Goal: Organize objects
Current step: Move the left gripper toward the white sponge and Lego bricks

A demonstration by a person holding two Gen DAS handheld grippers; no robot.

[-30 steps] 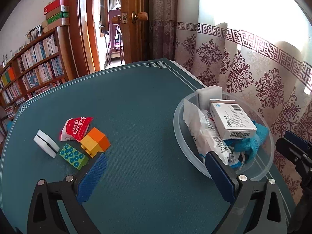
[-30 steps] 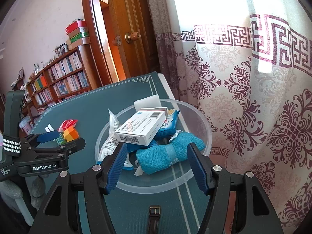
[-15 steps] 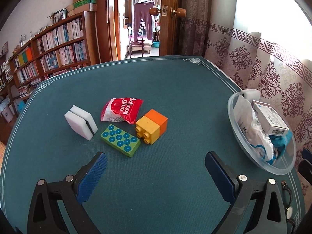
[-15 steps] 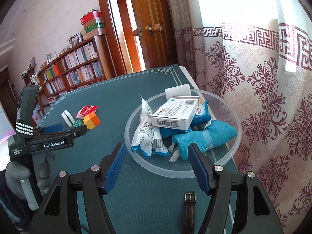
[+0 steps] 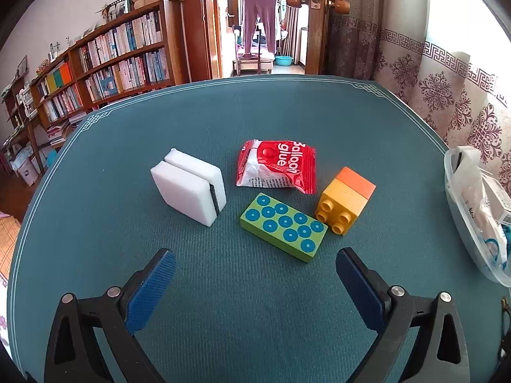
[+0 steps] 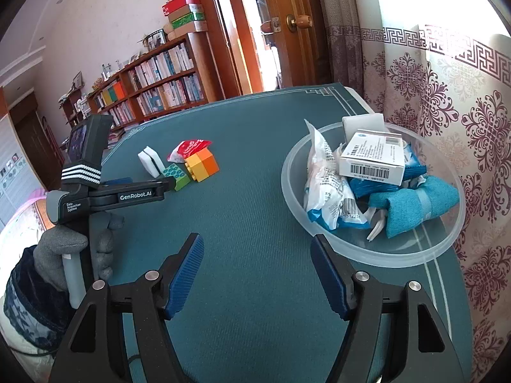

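Swung away from the clear bowl [image 5: 460, 223] toward the four loose items on the bench [image 5: 255, 111]: left gripper [image 5: 255, 282] now faces them squarely, where a second ago bowl filled its right side. Jaws stand wide apart, nothing between them, blue pads hanging above bare green cloth just short of the green studded block [image 5: 284, 229]. Beyond that block: white sponge [image 5: 188, 188] to its left, red glue sachet [image 5: 278, 167] behind, yellow-and-orange brick [image 5: 345, 204] just beside its right end.

Pulled back from the bowl too: right gripper [image 6: 257, 276], earlier hovering over the rim, now sits off its near-left edge with bare bench between the pads. Jaws about half spread and opening, holding nothing. Bowl already carries a white carton [image 6: 372, 158], a teal cloth roll [image 6: 415, 206], crinkly packets and a white sponge at the back.

Reads as a drop-off finished and the next pick beginning. Four items left to clear; green block lies nearest the left gripper's open jaws and looks the likely target, though its long flat shape probably wants a grip across the short side. Brick touching or nearly touching it could get nudged.
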